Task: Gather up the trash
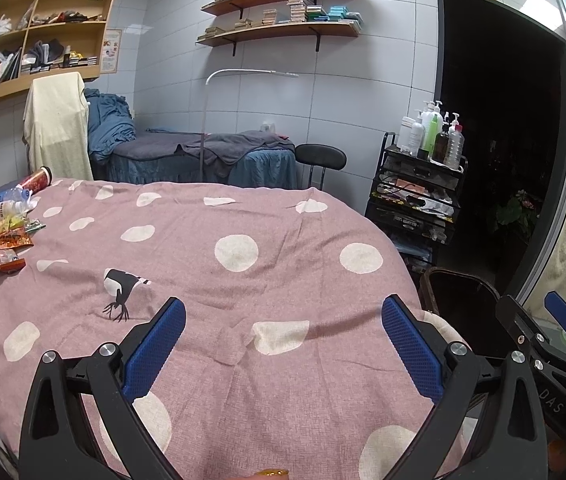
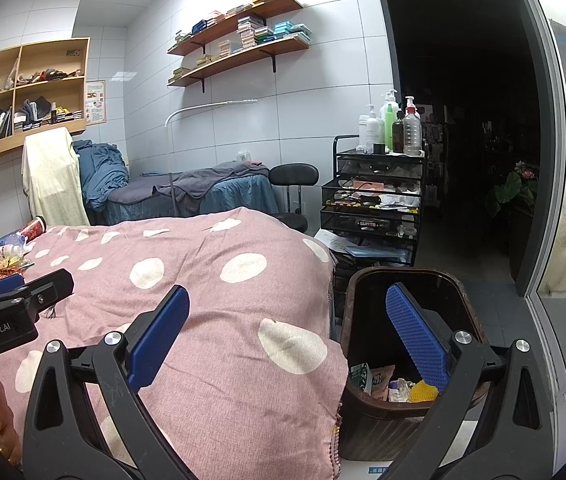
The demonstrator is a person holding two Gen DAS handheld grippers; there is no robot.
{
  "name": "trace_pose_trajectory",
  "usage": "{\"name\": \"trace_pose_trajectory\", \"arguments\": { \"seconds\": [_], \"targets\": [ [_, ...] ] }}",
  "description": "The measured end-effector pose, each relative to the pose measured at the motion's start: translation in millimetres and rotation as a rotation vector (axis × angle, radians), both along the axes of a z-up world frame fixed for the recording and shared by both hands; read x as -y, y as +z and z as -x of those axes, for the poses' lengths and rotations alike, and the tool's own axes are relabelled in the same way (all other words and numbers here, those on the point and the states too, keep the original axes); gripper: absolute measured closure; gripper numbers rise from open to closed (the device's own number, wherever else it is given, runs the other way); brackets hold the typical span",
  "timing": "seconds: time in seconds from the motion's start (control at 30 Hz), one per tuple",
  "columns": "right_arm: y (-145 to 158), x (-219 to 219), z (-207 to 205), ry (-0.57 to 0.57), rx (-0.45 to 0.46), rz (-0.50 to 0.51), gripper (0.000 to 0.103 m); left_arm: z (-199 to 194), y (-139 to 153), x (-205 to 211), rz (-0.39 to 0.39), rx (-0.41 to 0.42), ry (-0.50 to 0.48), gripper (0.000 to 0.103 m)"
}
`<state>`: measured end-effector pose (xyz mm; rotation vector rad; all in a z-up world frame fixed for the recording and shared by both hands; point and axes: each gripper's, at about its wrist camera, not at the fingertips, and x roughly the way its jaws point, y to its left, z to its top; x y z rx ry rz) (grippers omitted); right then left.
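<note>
Left claw: blue-padded left gripper [image 1: 283, 344] hangs spread wide over the pink spotted bedspread [image 1: 243, 280], nothing between its pads.
Right claw: right gripper [image 2: 287, 340] likewise spread and empty, one pad over the bedspread edge, the other over the brown bin [image 2: 367, 408] on the floor beside the bed.
Trash left on the bed: a cluster of bright snack wrappers [image 1: 3, 246], a clear plastic bottle [image 1: 13, 200] and a red can [image 1: 39, 181] lying on its side, all gathered at the far left part of the bedspread.
Already binned: cartons and crumpled paper show inside the bin, seen in the right view.
Key relation: the pile lies forward and well to the left of both claws; the bin sits on the opposite, right side. The left gripper appears the nearer to the pile, the right one nearer to the bin.
Long axes: bottle and can seem to lie slanted, pointing up and to the right in the left view.
Likely call: a leftward reach by the left claw, judging from this layout.
</note>
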<state>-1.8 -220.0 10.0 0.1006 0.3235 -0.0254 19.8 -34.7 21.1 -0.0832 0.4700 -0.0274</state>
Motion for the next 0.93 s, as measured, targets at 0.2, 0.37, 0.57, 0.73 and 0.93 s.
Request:
{"name": "trace_pose_trajectory", "arguments": {
  "seconds": [0.2, 0.37, 0.57, 0.73, 0.93],
  "targets": [
    [0.2, 0.1, -0.1, 0.000, -0.001, 0.000, 0.006, 0.1, -0.3, 0.5, -0.001, 0.000, 0.000, 0.006],
    [0.5, 0.2, -0.1, 0.000, 0.000, 0.000, 0.006, 0.0, -0.2, 0.0, 0.000, -0.001, 0.000, 0.006],
    [-2.1, -0.1, 0.2, 0.001, -0.003, -0.001, 0.006, 0.4, -0.1, 0.5, -0.001, 0.001, 0.000, 0.006],
    [-2.0, 0.0, 0.4, 0.002, -0.003, -0.001, 0.006, 0.5, -0.2, 0.7, 0.000, 0.000, 0.002, 0.006],
    [-2.5, -0.2, 1.2, 0.001, -0.004, -0.001, 0.006, 0.3, -0.2, 0.6, -0.001, 0.000, 0.001, 0.006]
  ]
}}
